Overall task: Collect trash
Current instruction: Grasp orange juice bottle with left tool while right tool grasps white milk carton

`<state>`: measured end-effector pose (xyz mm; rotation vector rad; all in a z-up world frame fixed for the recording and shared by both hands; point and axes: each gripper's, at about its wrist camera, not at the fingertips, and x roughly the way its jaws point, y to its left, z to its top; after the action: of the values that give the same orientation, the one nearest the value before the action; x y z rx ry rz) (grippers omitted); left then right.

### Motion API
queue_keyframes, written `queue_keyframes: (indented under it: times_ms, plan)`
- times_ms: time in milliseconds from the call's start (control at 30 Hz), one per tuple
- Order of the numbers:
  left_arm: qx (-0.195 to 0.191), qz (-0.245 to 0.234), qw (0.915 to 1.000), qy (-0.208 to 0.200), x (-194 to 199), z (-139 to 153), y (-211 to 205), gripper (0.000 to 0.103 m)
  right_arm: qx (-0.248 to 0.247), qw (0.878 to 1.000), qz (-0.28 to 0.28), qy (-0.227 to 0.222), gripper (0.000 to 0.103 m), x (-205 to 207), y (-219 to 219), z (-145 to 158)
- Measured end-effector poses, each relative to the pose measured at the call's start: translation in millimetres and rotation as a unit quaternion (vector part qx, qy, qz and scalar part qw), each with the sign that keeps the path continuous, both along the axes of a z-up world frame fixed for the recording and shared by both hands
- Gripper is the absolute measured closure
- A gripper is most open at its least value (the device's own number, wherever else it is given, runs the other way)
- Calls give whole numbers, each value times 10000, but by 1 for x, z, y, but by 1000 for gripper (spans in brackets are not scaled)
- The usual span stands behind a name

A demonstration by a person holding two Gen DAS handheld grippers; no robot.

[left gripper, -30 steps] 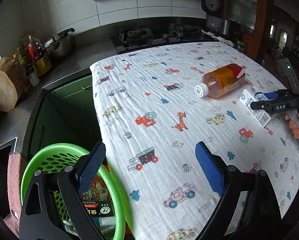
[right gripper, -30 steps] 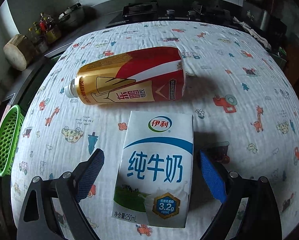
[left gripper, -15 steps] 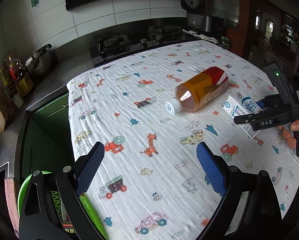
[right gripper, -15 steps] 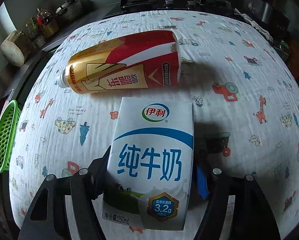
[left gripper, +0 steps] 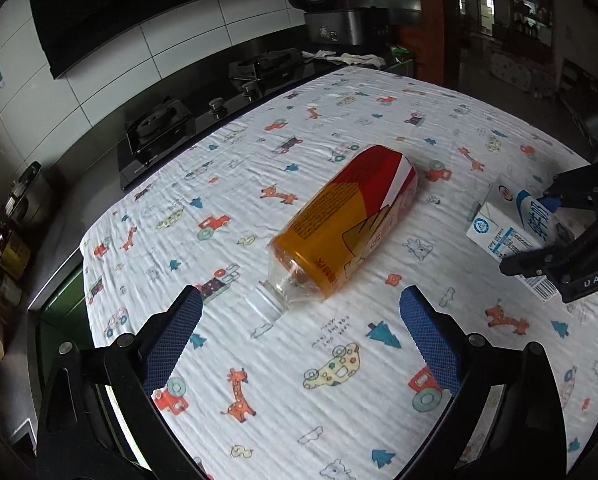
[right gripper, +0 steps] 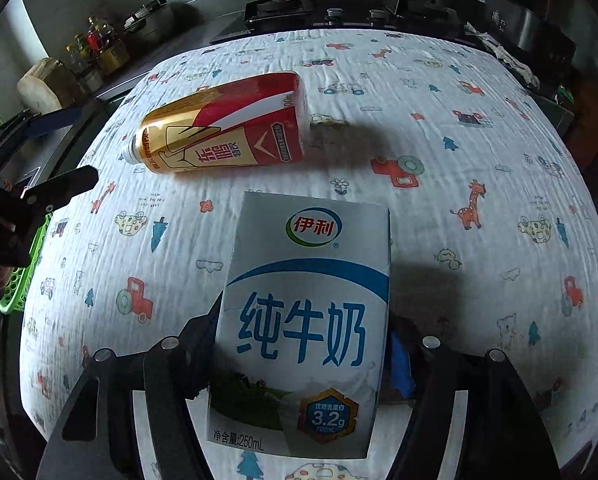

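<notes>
An empty plastic bottle with a red and gold label lies on its side on the patterned cloth, neck toward me; it also shows in the right wrist view. My left gripper is open and empty, just short of the bottle's neck. My right gripper is shut on a white and blue milk carton, which is lifted slightly off the cloth. The carton and right gripper show at the right in the left wrist view.
A green basket sits off the table's left edge. A gas hob and a rice cooker stand behind the table. Bottles and a pot are on the counter at the far left.
My left gripper moved from above the green basket to just before the bottle. My right gripper closed on the milk carton and raised it a little.
</notes>
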<state>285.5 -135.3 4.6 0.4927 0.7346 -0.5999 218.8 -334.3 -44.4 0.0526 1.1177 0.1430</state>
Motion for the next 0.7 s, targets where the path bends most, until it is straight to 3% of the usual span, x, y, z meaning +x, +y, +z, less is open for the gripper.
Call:
queue_keyframes:
  times_ms: [267,700]
  plan:
    - [484,-596,9970,40,27,-18,-54,5,-49,9999,85,76,38,-8,-21,2]
    - [778,-834,9925,442,62,-44,-96,7,37,9997,104,230,38,-7,-31,-5]
